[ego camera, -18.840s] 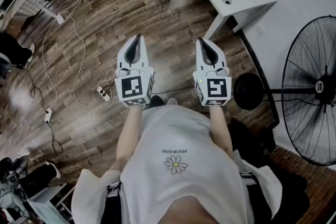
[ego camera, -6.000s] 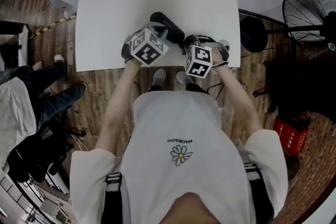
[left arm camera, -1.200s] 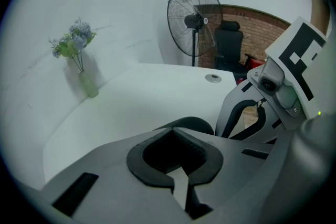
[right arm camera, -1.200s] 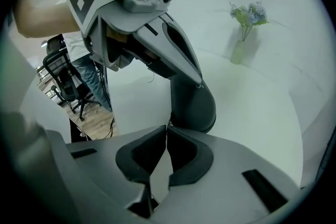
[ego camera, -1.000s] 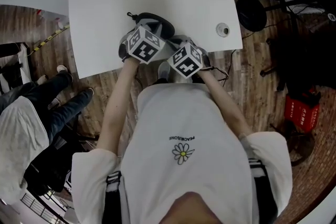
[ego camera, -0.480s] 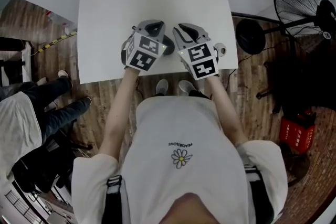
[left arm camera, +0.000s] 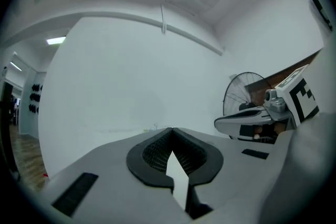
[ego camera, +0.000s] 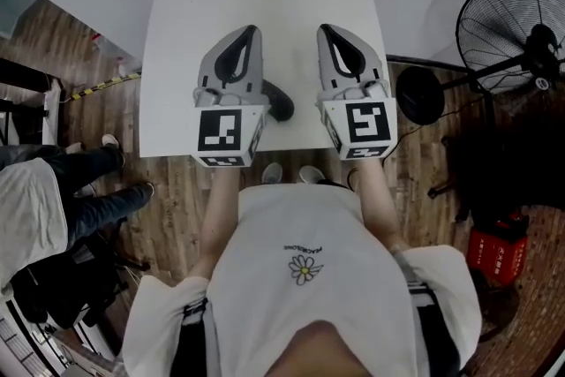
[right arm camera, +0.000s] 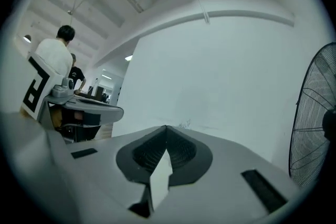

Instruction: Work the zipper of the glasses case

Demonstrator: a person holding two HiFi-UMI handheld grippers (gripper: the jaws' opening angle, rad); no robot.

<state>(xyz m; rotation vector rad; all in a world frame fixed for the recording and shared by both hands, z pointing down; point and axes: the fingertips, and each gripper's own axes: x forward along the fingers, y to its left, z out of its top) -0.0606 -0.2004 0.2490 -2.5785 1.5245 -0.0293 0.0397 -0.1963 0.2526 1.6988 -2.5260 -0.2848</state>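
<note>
Jaws pressed together on nothing, the left gripper (left arm camera: 170,129) and the right gripper (right arm camera: 166,127) point level at a blank white wall; the right one's jaws have just closed, with nothing between them. They are held side by side, high above the white rectangular table (ego camera: 177,57). Lifted clear like this, they look finished with the work, or between tries. The dark oval glasses case (ego camera: 280,105) lies on the table near its front edge, mostly hidden beneath the left gripper. Only one rounded end shows. Its long axis seems to slant across the table, that end nearer the front edge. The zipper cannot be made out.
</note>
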